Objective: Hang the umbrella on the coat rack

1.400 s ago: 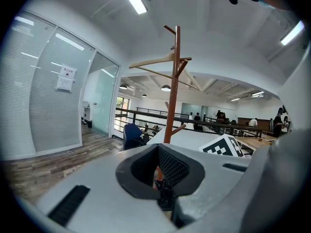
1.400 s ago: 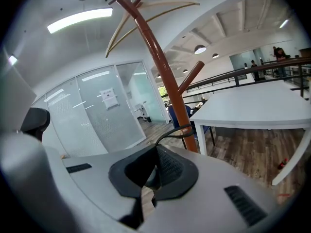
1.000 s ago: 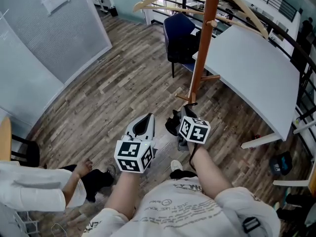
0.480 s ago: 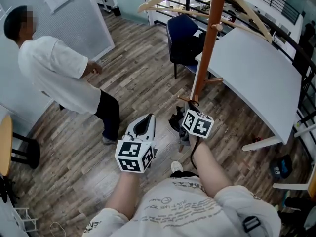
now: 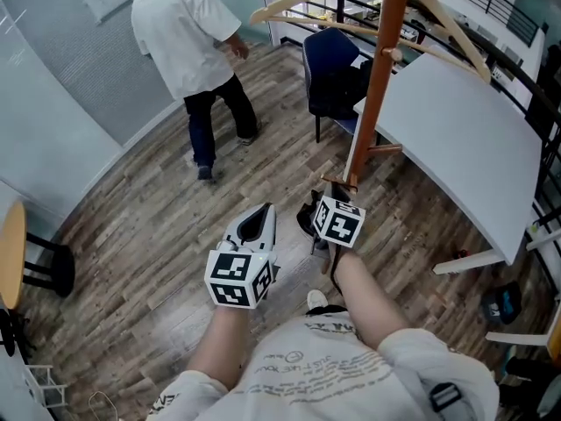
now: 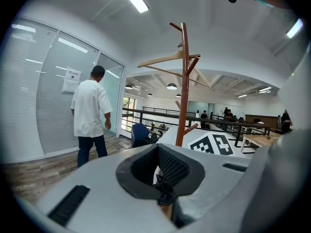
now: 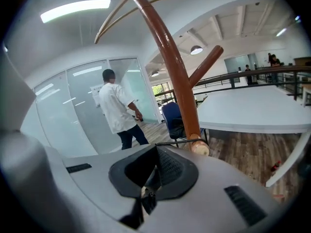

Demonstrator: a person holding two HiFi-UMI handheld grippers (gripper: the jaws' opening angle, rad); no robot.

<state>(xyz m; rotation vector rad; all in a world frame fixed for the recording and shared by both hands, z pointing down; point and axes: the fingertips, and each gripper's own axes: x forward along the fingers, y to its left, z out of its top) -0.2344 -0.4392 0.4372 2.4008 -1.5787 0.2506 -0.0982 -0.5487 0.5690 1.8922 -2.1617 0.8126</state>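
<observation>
Just ahead of the right gripper [image 7: 155, 148], pinched on the strap [image 7: 175, 142] of the umbrella [image 5: 307, 220] dangling beside it, juts the coat rack's [image 5: 377, 77] low peg [image 7: 199, 147], so hooking seems under way, needing the strap seated before release, while the closed left gripper [image 6: 158, 147] idles.

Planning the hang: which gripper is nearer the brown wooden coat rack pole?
Right. The right gripper is close beside the pole, by its low peg; the left gripper sits farther left.

Head view looks down — gripper views face the coat rack [image 5: 377, 86].
</observation>
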